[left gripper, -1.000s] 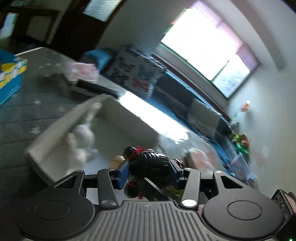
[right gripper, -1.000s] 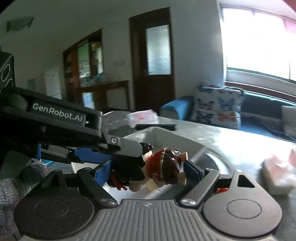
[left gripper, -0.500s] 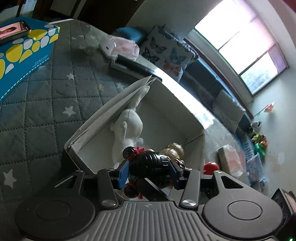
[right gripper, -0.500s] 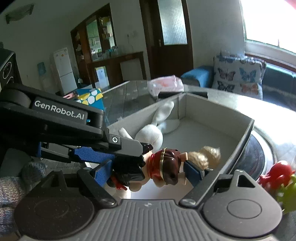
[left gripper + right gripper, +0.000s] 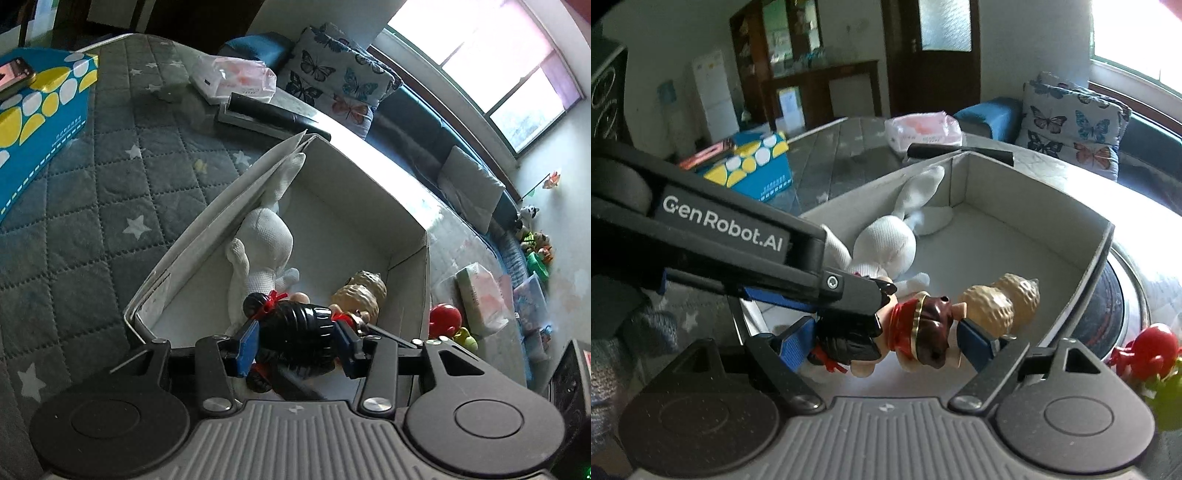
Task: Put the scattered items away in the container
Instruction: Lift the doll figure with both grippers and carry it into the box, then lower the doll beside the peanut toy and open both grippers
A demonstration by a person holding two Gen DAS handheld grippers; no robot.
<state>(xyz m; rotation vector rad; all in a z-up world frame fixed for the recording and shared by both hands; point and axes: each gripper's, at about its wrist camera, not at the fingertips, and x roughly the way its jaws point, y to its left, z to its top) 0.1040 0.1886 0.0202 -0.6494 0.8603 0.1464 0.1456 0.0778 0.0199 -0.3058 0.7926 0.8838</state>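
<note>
The left gripper (image 5: 297, 341) had its blue-padded fingers (image 5: 246, 341) closed on a black-haired doll (image 5: 295, 332), gripping its ribbed black head from both sides. The right gripper (image 5: 886, 341) likewise held a brown-haired doll (image 5: 923, 332) with a red and gold headband between its fingers (image 5: 975, 341), pinched at the head. The two dolls sat side by side, touching, with the left gripper's arm crossing in front of the right camera. Both hung just over the near end of an open white cardboard box (image 5: 369, 177). Inside the box, a white knitted rabbit (image 5: 264, 243) lay along the left wall, its ear reaching toward the far corner. A tan curly-furred toy (image 5: 360, 291) rested on the box floor just beyond the dolls. Outside the right wall, a red toy (image 5: 445, 319) sat on the bench. The box stood on a grey quilted mat with stars (image 5: 110, 206); a blue and yellow carton (image 5: 37, 122) lay at far left.
</note>
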